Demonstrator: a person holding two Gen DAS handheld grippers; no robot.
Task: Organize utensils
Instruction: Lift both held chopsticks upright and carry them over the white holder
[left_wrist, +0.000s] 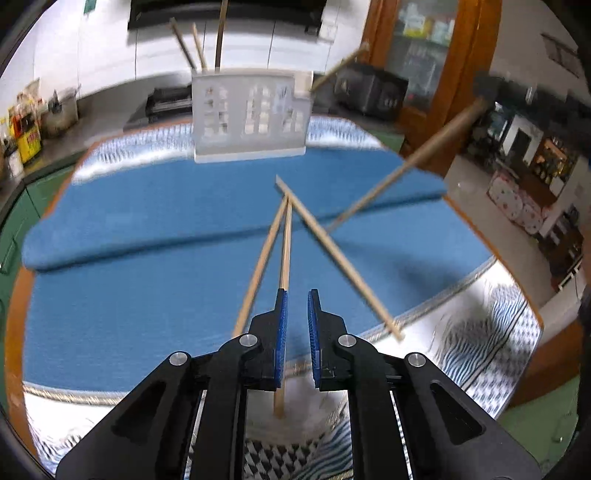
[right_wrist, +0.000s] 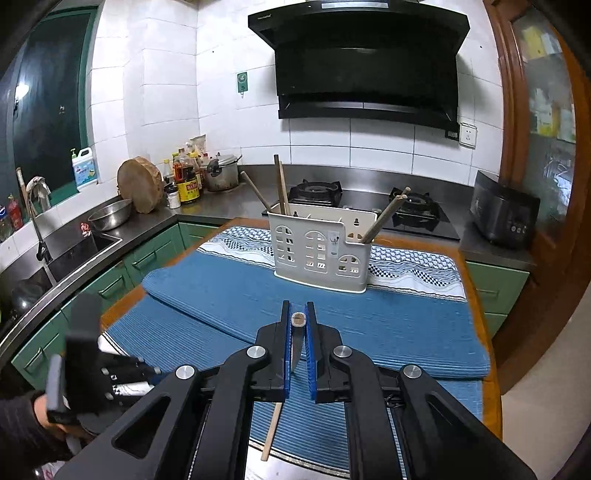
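1. Left tongs (left_wrist: 297, 295): narrow gap, gripping nothing. The loose chopsticks (left_wrist: 332, 254) lie crossed just ahead and underneath, so pinching one could drag the others along.
2. Right tongs (right_wrist: 298, 304): clamped on a wooden-handled utensil (right_wrist: 298, 318), with the holder (right_wrist: 319, 251) well ahead. The thin grip might let it swivel and miss the slot.

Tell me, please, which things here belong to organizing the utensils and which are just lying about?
Job: white utensil holder, held chopstick, loose chopsticks.
Lying about: metal bowl, sauce bottles, pot, black appliance.
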